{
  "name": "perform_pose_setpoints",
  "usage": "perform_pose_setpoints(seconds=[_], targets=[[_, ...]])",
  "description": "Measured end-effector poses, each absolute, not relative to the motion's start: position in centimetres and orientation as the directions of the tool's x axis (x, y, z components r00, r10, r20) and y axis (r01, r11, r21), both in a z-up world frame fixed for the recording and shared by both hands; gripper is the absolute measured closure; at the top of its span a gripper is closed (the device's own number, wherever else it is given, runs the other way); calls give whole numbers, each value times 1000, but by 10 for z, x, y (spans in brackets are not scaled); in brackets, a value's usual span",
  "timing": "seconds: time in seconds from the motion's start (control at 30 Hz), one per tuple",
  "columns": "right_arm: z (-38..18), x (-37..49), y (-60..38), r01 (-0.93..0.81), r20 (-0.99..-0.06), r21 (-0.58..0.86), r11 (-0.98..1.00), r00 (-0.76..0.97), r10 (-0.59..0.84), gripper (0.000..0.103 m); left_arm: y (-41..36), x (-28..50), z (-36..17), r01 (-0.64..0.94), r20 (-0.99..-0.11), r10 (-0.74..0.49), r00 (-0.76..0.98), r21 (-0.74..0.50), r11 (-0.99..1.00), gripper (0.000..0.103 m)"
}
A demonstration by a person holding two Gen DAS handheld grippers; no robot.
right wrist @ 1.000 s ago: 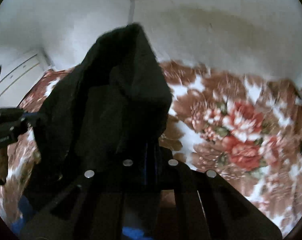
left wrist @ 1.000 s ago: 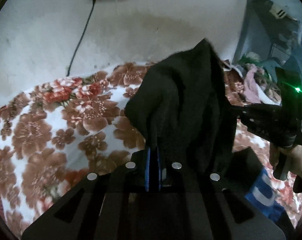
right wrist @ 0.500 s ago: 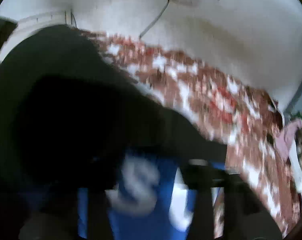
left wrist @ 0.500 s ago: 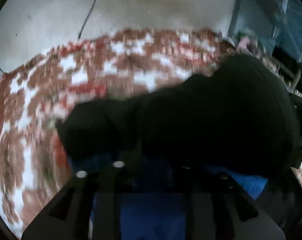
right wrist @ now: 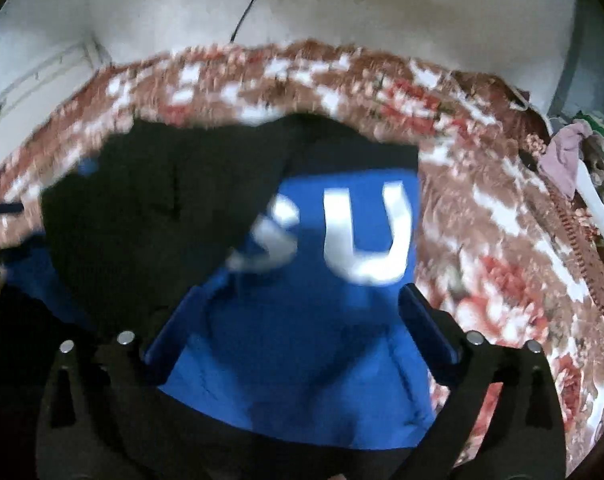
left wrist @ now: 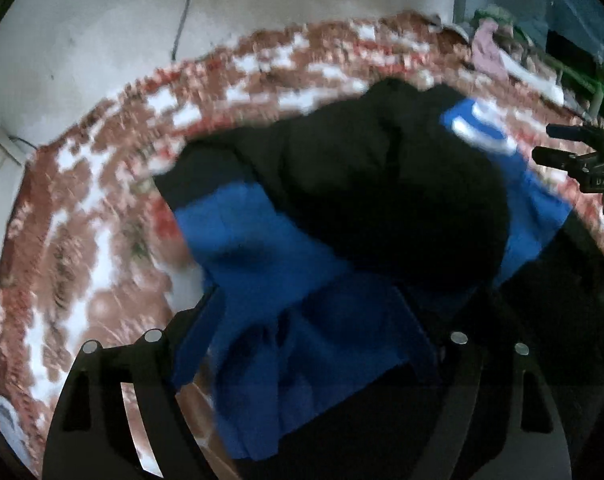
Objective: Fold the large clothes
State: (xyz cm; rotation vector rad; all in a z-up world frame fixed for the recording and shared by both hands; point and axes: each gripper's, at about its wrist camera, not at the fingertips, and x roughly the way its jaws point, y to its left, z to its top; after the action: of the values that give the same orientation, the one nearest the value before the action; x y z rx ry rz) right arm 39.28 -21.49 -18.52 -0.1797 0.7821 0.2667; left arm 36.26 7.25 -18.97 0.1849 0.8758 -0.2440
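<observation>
Left tool: opening, nothing pinched | right tool: opening, nothing pinched | black-and-blue garment: dropped on floral bed under both | risk: black flap landing crooked, bunching; fingers snagging loose cloth.

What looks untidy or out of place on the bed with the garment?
The garment lies bunched on the floral blanket, not flat: a black fold droops across the white letters, partly hiding one. Nothing looks torn or spilled, though the pictures are blurred.
</observation>
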Motion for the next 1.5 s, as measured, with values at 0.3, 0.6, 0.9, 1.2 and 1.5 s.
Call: perform_pose_setpoints(seconds=[0.3,0.6,0.9,1.2,1.5], targets=[[-161,409,-143,-332,-715,-162,929,689,122,5,35,418,-156,243,-754,-127,645,45,969,6],[-235,418,-153,-300,-796,-216,929,606,11,5,34,432,-226,219,-807,-107,580,29,975,6],[-282,411,-161,-309,-811,-300,903,581,-70,5,21,422,-279,265,-854,-60,516,93,960,5],[-225,388,-169,-301,-750,-225,927,661,32,5,27,395,-210,259,-753,-73,654,133,957,6],[-210,405,-144,-310,-722,-173,935,685,94,5,9,406,-195,284,-746,-102,658,121,951,6]])
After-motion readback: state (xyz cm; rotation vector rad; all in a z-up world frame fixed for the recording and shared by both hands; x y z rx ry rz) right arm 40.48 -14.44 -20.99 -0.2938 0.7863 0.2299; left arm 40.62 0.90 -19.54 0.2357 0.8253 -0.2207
